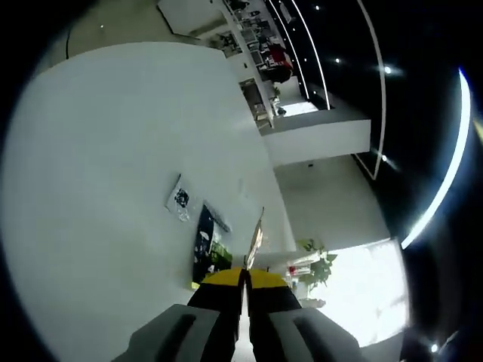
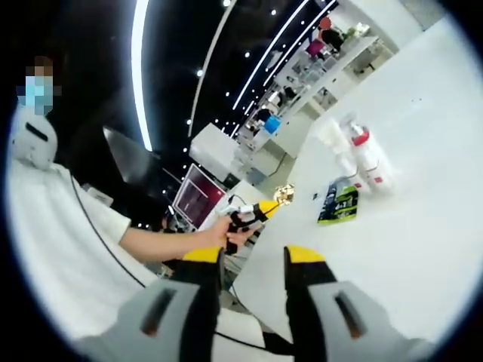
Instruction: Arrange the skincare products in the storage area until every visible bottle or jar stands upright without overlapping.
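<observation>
Over on the white table [image 2: 392, 241] the products sit well away from both tools. In the right gripper view, a white bottle with a red collar [image 2: 370, 160] stands near the far side, and just beside it a paler white bottle [image 2: 337, 147] that looks tilted, though the fisheye makes that hard to judge. In front of them a dark packet with green print [image 2: 339, 204] lies flat on the tabletop.

The right gripper [image 2: 251, 256] is wide open, its yellow-tipped jaws apart with nothing between them, hovering off the table's edge. Past its jaws, a person's hand [image 2: 226, 232] holds the left gripper [image 2: 275, 197], pointed toward the table; something small and shiny sits at its tip, but I can't make out what.

In the left gripper view, the left gripper [image 1: 243, 280] has its jaws pressed together, and a thin, flat piece [image 1: 255, 237] rises from between the tips. Beyond it the dark packet [image 1: 207, 245] lies on the table [image 1: 113, 151], and a small white sachet with dark print [image 1: 179, 198] lies a little farther out, apart from it.
</observation>
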